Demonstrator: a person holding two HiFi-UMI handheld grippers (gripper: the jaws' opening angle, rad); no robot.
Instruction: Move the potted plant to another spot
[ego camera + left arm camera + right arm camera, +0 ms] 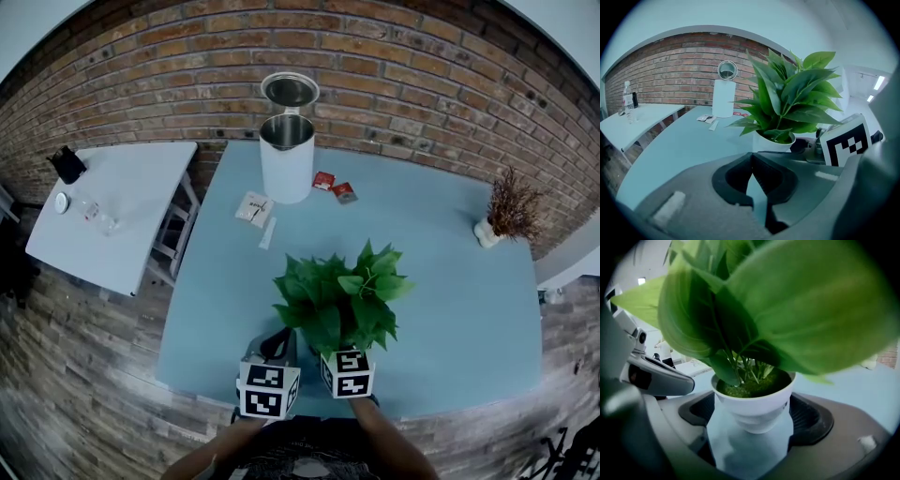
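Fingers [733, 176] of the left gripper [751, 157]: tips pressed together, nothing between them. It is idle, just beside the plant on its left.

Fingers [806, 418] of the right gripper [752, 408]: closed on the pot of the green-leaved potted plant in a round white pot [339, 300], one pad on each side below the rim.

Position: the potted plant is at the near edge of the pale blue rectangular surface [450, 309], roughly mid-width. I cannot tell whether the pot base has left the surface.

Progress (judgement): the grasp is made. The carry and the set-down at a new spot are left to do.

Surroundings, left to right:
- White side table [141, 187], apart from the main surface, carrying a clear plastic bottle [628, 101].
- White flat paper packet [254, 207], toward the far side.
- Tall white cylindrical canister with a shiny metal rim and raised lid [286, 155], at the far edge against the brick wall.
- Two small red sachets [334, 186], just right of the canister.
- Dried brown sprig in a small white vase [509, 211], far right corner.

Obstructions (judgement): the middle and right of the surface lie bare, so nothing blocks a move there. The broad leaves fill most of the right gripper view, which limits sight of a destination from that side.
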